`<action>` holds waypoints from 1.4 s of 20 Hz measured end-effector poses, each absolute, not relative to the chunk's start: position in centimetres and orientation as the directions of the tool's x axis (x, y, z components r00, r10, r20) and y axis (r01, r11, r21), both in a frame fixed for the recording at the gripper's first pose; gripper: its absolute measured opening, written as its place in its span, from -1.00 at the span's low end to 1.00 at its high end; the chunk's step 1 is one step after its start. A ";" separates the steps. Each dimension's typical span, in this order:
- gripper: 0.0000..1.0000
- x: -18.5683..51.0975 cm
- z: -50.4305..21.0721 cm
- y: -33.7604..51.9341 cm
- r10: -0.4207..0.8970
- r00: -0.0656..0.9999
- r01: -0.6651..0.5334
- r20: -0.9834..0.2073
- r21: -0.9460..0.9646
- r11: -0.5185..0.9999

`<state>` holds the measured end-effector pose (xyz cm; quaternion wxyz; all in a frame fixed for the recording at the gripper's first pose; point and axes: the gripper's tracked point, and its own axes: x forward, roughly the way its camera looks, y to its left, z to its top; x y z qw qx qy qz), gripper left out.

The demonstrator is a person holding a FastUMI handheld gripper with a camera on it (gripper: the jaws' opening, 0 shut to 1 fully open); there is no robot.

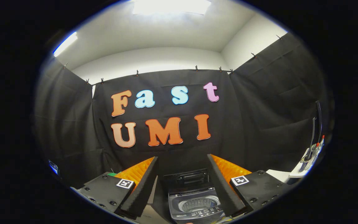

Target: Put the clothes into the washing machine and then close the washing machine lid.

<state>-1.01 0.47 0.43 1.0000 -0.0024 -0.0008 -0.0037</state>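
A small grey top-loading washing machine [194, 203] stands below and just ahead of my fingers, against the black cloth wall. Its dark lid [186, 179] is raised upright at the back, and the ribbed drum [199, 203] shows inside with nothing visible in it. My gripper [183, 169] is open, held above the machine, with nothing between its black foam-padded fingers [144, 186]. The machine's opening sits in the gap between them, nearer the right finger [222, 183].
A white shelf edge [297, 172] with several bottles and a dark stand sits off to the right of the right finger. A small lit screen [53, 167] shows at the far left. Black cloth walls close in behind and at both sides.
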 end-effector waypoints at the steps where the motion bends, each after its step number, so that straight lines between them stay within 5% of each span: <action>1: 0.96 -1.0 0.5 0.6 -0.008 1.000 0.008 0.003 -0.005 1.000; 15: 0.96 0.2 1.1 3.2 0.023 1.000 -0.023 0.003 -0.022 1.000; 28: 0.96 9.5 -0.3 23.3 0.354 0.934 -0.350 -0.040 0.082 0.933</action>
